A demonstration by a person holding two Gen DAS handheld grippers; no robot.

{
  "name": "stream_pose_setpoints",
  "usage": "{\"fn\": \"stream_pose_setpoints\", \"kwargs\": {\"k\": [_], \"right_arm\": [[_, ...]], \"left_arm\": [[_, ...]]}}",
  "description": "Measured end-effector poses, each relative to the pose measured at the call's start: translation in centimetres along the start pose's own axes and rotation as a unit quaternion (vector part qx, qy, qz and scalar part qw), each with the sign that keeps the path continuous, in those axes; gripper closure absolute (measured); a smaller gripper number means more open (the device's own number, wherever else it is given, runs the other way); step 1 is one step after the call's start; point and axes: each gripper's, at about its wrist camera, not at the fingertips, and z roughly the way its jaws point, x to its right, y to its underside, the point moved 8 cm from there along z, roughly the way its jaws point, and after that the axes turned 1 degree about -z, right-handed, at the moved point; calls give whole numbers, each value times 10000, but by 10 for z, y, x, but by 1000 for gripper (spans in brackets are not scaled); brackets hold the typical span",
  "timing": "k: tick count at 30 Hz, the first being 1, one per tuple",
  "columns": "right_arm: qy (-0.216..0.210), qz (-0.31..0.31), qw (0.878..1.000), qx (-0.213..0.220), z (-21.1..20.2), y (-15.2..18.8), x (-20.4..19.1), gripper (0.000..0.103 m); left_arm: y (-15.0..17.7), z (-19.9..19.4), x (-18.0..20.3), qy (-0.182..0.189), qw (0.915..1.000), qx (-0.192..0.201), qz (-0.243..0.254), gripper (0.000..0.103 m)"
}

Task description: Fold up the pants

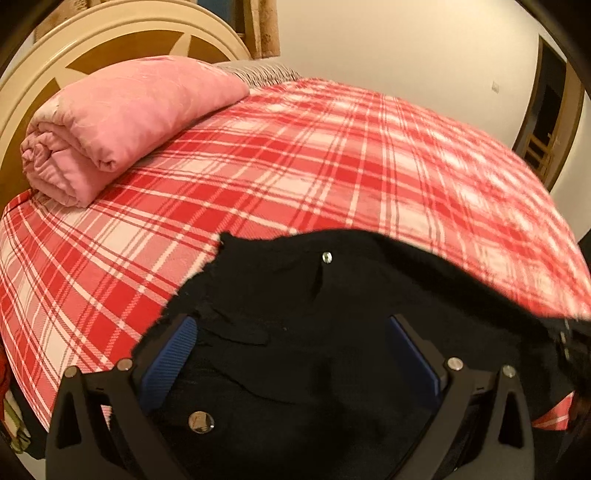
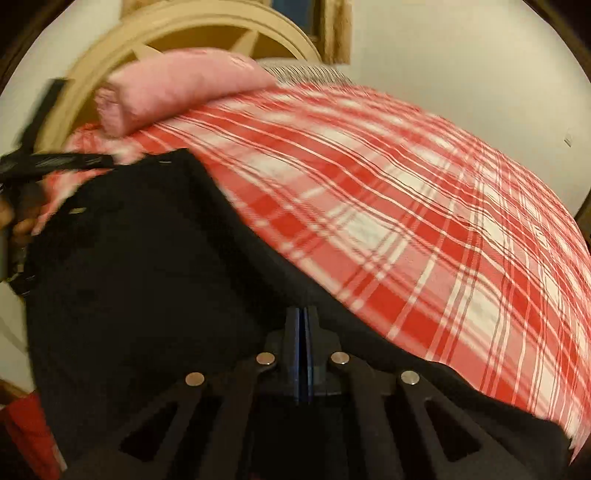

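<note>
Since the right gripper (image 2: 303,339) has its jaws pressed together, seemingly pinching black pants (image 2: 147,258), while the left gripper (image 1: 291,347) has jaws spread over the cloth, gripping nothing, the pants lie bunched at the near edge of the plaid bed (image 1: 295,155); no writing is legible.

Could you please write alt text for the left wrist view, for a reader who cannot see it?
The left gripper, jaws open, hangs over black pants lying on a bed with a red and white plaid cover. A rolled pink blanket lies at the far end by a cream and brown headboard.
</note>
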Motion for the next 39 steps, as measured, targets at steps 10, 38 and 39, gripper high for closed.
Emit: {"fn": "stream_pose_setpoints", "kwargs": {"k": [10, 38, 39], "right_arm": [[133, -725, 9972, -108, -11, 60, -76, 101], [-205, 122, 9946, 1010, -112, 31, -40, 102], [-242, 120, 9949, 969, -114, 36, -48, 102]], "left_arm": [[-20, -15, 11, 460, 9983, -47, -365, 0], [30, -98, -4, 1865, 9788, 93, -844, 88], [38, -105, -8, 1869, 9788, 138, -826, 88]]}}
